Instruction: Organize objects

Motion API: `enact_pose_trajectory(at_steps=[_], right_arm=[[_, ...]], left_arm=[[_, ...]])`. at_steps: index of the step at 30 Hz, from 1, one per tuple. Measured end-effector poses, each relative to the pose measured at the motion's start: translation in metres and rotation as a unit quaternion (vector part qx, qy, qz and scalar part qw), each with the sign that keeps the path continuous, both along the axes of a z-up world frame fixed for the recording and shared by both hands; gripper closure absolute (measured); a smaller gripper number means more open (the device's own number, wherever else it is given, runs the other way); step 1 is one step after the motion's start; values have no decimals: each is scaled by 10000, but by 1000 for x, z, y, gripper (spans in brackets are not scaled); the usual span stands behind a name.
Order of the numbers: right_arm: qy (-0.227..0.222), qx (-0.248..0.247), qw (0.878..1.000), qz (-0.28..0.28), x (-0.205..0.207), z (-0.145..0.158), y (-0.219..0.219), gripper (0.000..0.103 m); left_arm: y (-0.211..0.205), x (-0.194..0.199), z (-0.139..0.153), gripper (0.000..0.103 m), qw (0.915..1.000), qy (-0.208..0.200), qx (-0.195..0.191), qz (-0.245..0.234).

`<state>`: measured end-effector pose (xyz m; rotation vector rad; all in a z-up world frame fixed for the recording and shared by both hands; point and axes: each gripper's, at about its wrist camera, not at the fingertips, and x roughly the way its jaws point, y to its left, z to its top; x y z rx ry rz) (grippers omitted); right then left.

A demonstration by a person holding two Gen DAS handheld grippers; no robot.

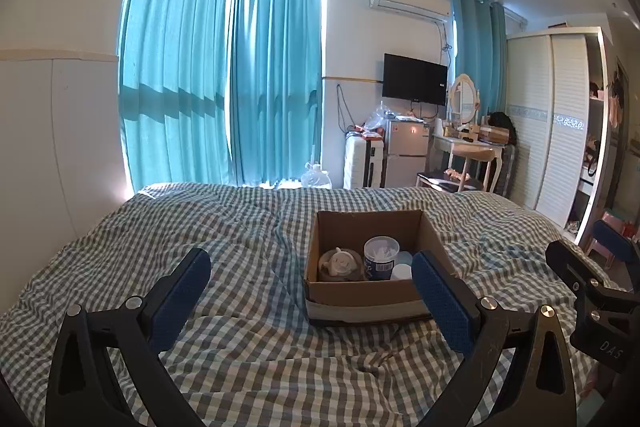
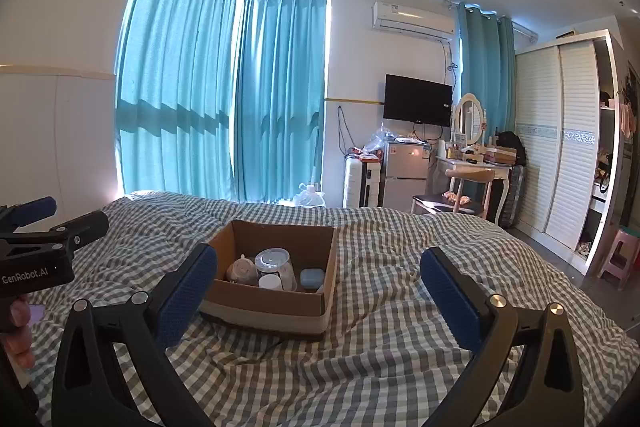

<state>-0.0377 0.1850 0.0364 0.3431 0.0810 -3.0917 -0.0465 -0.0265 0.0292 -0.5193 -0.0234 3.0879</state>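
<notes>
The left gripper [image 1: 312, 285] hangs above the bed with its blue-padded fingers [image 1: 184, 287] spread wide and nothing between them, and the right gripper [image 2: 320, 285] beside it is just as wide apart and just as empty. From where I stand, both look parked short of the work, aimed at the same spot.

That spot is the open brown cardboard box [image 1: 362, 293], sitting on the grey-and-white checked bed cover [image 1: 248, 347] a little ahead of both tools. Inside it, standing close together, are a small pale round figurine with a smiling face [image 1: 340, 264], a blue-and-white cylindrical tub with a clear lid [image 1: 381, 259], a low white round cap or jar [image 2: 269, 282] and a small pale blue case [image 2: 311, 277] tucked toward the right wall. I take it the box is the collecting place, since everything small is already gathered there; whether anything is left to sort I cannot tell, as no loose item shows on the cover.

The cover is rumpled into soft folds around the box, so the base may not sit level. The box walls rise above most of the contents and would stand in the way of a low sideways approach. Well beyond the bed are turquoise curtains [image 1: 176, 75], a wall-mounted black television [image 1: 414, 79] and a white dressing table [image 1: 466, 141]
</notes>
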Motion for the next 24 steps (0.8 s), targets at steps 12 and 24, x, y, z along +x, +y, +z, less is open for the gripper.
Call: enact_pose_trajectory(at_steps=[12, 24], right_arm=[[-59, -40, 10000, 0, -2, -2, -1, 1], [-122, -48, 9999, 40, -2, -2, -3, 1]], left_arm=[[4, 0, -2, 0, 10000, -40, -15, -6], [1, 0, -4, 0, 10000, -81, 3, -3]])
